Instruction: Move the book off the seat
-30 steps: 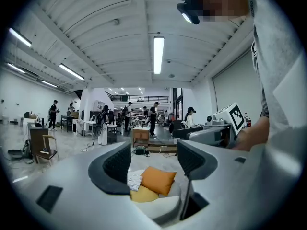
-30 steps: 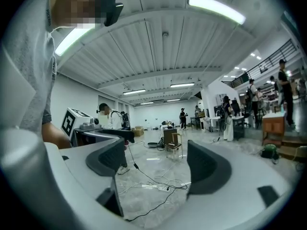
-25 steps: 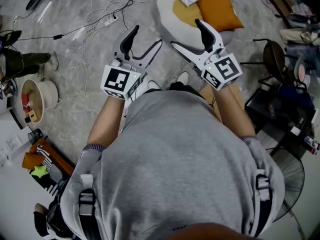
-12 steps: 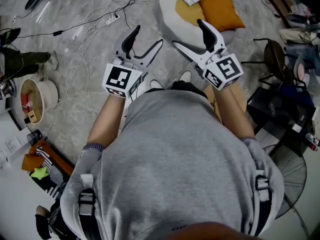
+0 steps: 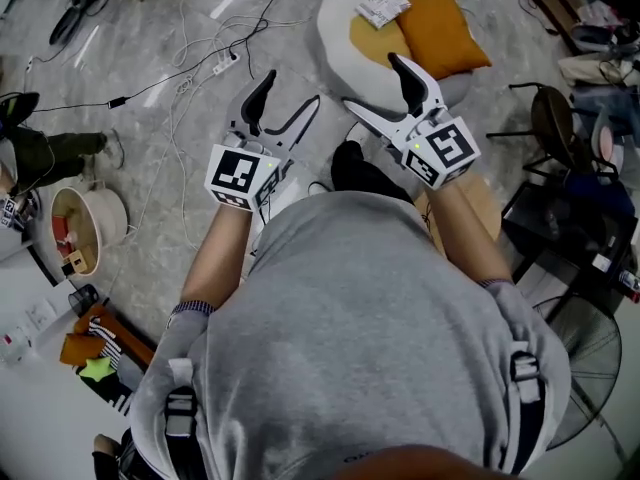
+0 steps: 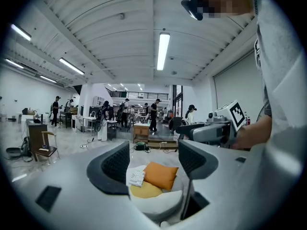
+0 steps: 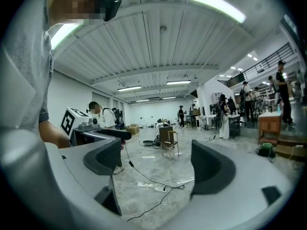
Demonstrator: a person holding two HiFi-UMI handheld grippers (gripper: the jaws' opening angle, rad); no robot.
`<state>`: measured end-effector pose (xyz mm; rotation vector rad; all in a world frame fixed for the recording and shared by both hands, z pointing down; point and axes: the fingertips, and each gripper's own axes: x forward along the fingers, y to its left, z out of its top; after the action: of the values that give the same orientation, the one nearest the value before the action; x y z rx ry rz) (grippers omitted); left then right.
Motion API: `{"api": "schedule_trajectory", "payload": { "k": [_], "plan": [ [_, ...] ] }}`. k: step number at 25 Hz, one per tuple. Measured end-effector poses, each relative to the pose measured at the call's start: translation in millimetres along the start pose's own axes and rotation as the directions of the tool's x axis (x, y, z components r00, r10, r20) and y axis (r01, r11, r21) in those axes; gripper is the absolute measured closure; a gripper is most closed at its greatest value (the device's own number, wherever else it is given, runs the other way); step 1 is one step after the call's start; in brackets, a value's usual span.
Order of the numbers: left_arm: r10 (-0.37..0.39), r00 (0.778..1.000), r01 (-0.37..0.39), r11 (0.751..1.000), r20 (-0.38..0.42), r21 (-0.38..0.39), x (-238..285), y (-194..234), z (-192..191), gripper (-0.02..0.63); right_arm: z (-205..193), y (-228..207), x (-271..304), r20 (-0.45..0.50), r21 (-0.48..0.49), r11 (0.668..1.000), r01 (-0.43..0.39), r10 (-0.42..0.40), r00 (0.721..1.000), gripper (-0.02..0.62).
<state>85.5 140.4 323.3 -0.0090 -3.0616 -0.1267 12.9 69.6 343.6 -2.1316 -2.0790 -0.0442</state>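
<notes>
Head view: the book point(image 5: 381, 5) sits on the seat's point(image 5: 338, 36) far edge — ahead of the right gripper point(image 5: 375, 83), nearer than the left gripper point(image 5: 290, 88) — both gaping, empty.

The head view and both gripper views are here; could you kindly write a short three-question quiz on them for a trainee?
1. True or false: the book lies on the seat, beside the orange cushion.
2. The left gripper has its fingers: A) shut on the book; B) apart, holding nothing; C) shut on the cushion.
3. Which gripper view shows the seat between its fingers?
Key: 1 true. 2 B. 3 the left gripper view; the right gripper, also open, faces floor cables.
</notes>
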Motion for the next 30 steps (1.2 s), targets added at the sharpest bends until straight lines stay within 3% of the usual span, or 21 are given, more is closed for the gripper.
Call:
{"api": "schedule_trajectory", "payload": {
  "k": [17,30],
  "plan": [
    [-0.121,0.993,0.121,0.992,-0.002,0.039,221,52,42,0.276,45,-211,43,0.034,-0.005,0.995,0.103,-0.103,0.994,0.129],
    [-0.209,0.977,0.211,0.976,-0.04,0.048,331,78,44,0.276,42,-314,44,0.018,0.048,0.968,0.246,-0.247,0.969,0.129]
  ]
}}
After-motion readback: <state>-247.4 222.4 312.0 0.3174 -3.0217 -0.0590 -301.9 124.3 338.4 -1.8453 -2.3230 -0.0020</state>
